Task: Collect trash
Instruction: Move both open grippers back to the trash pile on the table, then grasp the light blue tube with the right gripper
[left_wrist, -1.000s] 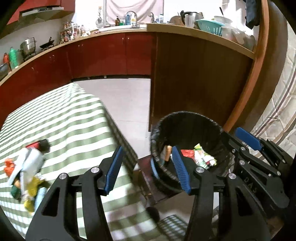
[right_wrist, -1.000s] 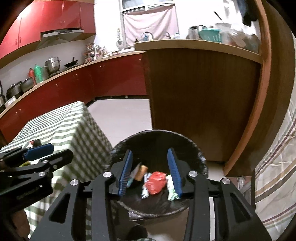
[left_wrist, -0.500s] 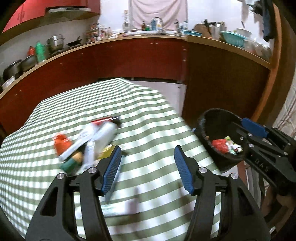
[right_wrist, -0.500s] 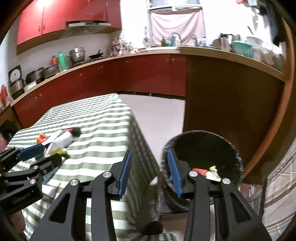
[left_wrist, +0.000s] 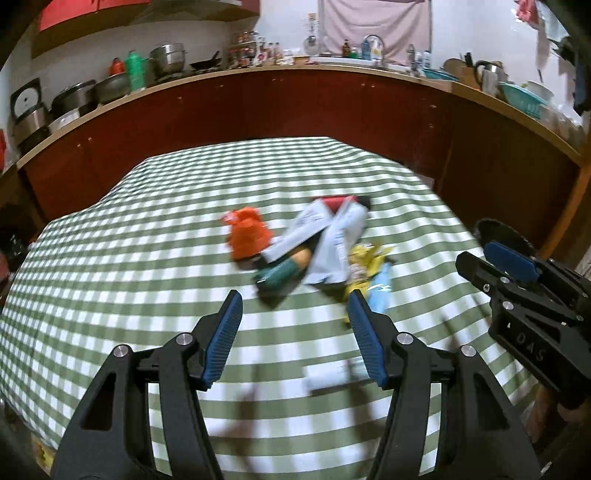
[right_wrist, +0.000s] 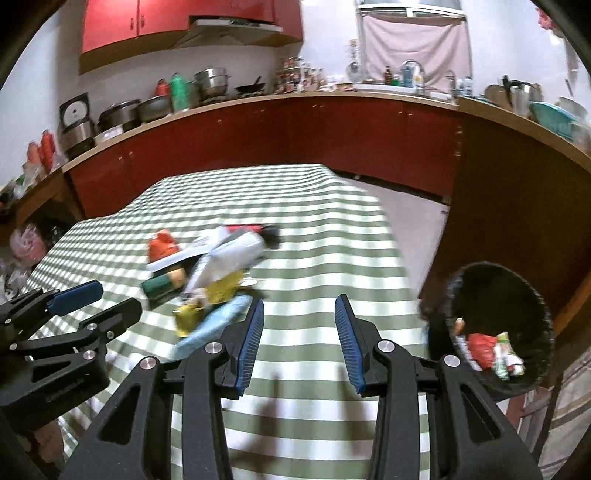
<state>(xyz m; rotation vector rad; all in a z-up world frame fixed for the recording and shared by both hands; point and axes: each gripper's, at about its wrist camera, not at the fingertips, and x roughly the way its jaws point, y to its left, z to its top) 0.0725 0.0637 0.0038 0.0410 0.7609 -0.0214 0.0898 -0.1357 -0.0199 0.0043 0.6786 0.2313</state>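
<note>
Landmark: table (left_wrist: 122, 258), with a cloth over it. A pile of trash (left_wrist: 314, 247) lies on the table top, toward its right half, items overlapping one another. One flat wrapper (left_wrist: 328, 376) lies on the table apart from the pile, nearer the camera. A bin (right_wrist: 495, 325) stands on the floor off the table's right side, below its top, with several pieces of trash inside (right_wrist: 491, 350). Behind the table a counter (right_wrist: 258, 99) runs across the room and bends round to the right, passing behind the bin. Pots (left_wrist: 168, 59) stand on the counter behind the table's left part; a sink (right_wrist: 410, 83) sits on it behind the table's right part
</note>
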